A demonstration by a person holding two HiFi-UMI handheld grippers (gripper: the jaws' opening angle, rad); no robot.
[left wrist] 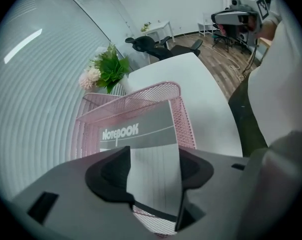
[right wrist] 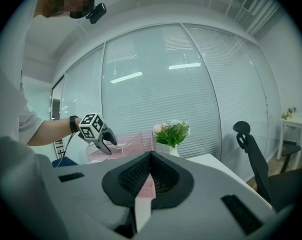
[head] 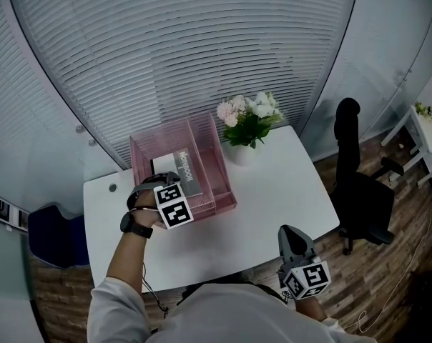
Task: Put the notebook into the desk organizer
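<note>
Notebook sits inside the pink desk organizer on the white table's far left, with flowers to its right and window blinds beyond. Left gripper jaws stand wide, framing it. Right gripper is pinched closed and empty near an office chair.

The place is an office; a white desk stands against a curved glass partition wall covered with closed slatted blinds; a black office chair on a wheeled base stands off the desk's right edge, on wood-look flooring; a pink mesh desk organizer sits at the desk's back edge, with a vase of flowers just beside it toward the back right corner; a small white side table bearing a plant stands well apart by the far wall.
</note>
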